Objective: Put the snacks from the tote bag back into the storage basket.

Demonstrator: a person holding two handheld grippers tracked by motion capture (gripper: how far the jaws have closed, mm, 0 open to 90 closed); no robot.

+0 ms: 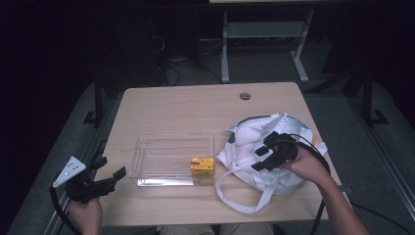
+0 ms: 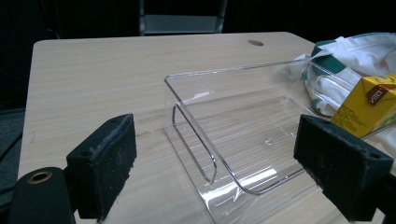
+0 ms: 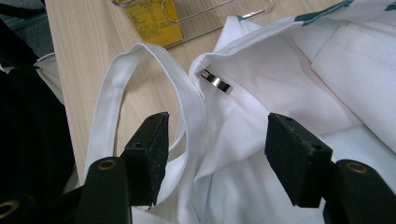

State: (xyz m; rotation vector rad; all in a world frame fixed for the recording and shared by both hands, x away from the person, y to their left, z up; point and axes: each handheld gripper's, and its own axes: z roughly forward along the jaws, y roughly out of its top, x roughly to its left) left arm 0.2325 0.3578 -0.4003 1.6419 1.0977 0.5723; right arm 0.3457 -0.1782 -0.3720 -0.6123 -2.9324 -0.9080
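We see a pale wood-grain table [image 1: 186, 105] in a dim room, with grey floor around it, a white metal frame [image 1: 264, 34] beyond the far edge, and a small round hole [image 1: 245, 96] near that edge. On the table sit a clear plastic tray [image 1: 147, 161], a yellow drink carton [image 1: 202, 170] at the tray's near right corner, and a crumpled white cloth bag [image 1: 249, 147] with green trim, its strap [image 1: 235, 196] looping toward the near edge. From the high view we find the left hand-held gripper [image 1: 110, 171] off the table's near left corner, and the right hand-held gripper [image 1: 262, 159] resting over the bag. The left gripper view adds the tray's curved wall and a handle-like slot [image 2: 194, 144], with the carton [image 2: 369, 105] just behind the right jaw; this left hand-held gripper [image 2: 233, 172] stands wide open, holding nothing. The right gripper view brings out a small metal clip [image 3: 215, 81] at the bag's hem [image 3: 261, 42] and the strap [image 3: 187, 98] running between the jaws; the right hand-held gripper [image 3: 217, 154] is open too, with bag cloth lying loose in its gap.
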